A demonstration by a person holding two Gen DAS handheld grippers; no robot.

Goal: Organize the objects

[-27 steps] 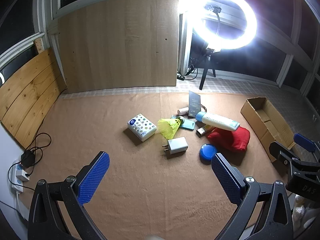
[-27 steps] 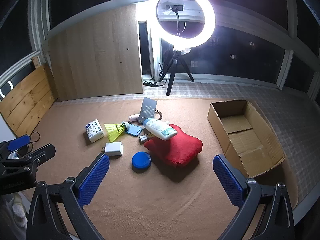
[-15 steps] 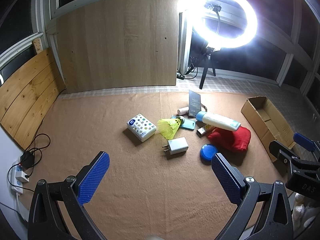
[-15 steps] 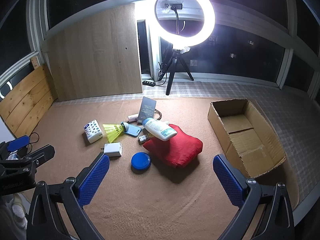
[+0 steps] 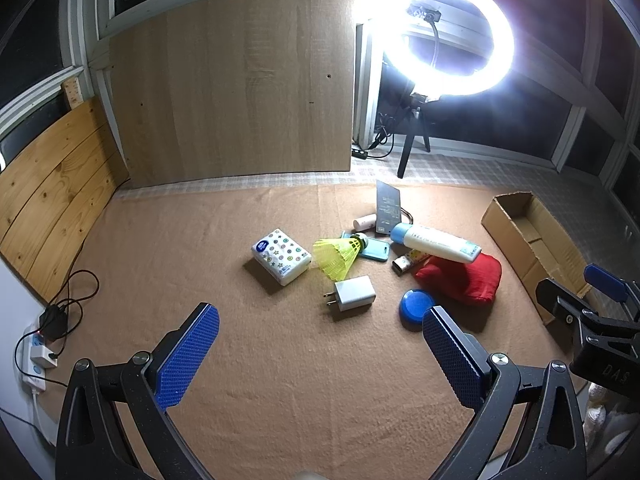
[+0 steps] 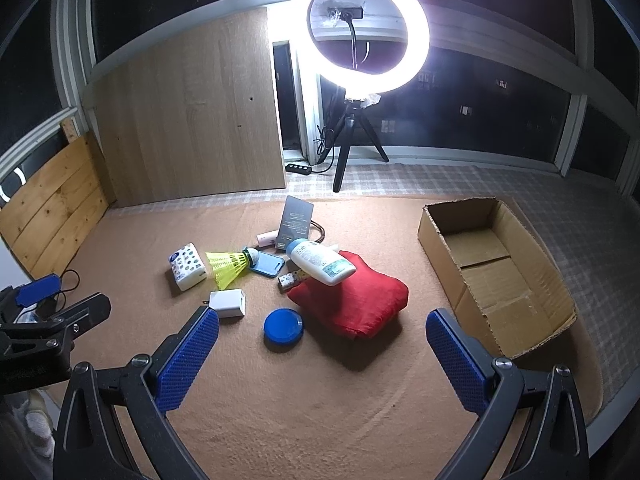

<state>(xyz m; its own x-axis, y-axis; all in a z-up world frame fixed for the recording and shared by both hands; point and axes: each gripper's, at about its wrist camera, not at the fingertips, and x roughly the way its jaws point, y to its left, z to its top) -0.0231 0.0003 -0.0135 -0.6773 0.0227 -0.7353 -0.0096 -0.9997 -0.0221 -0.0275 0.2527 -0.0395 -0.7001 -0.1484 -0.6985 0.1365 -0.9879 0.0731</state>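
Both the left gripper (image 5: 320, 344) and the right gripper (image 6: 322, 344) are pitched downward over the tan felt mat (image 5: 280, 380), jaws spread fully, grasping nothing. Ahead of both lie the white wall charger (image 5: 354, 293), round blue plastic lid (image 6: 283, 327) and red fabric cushion (image 6: 360, 304). The open brown cardboard box (image 6: 500, 272) sits ahead-right of the right gripper.

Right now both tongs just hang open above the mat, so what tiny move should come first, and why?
Probably ease the right tongs down toward the blue round lid. It lies flat and apart from the other things, nearest those open tongs, and the empty cardboard box stands on that same side.
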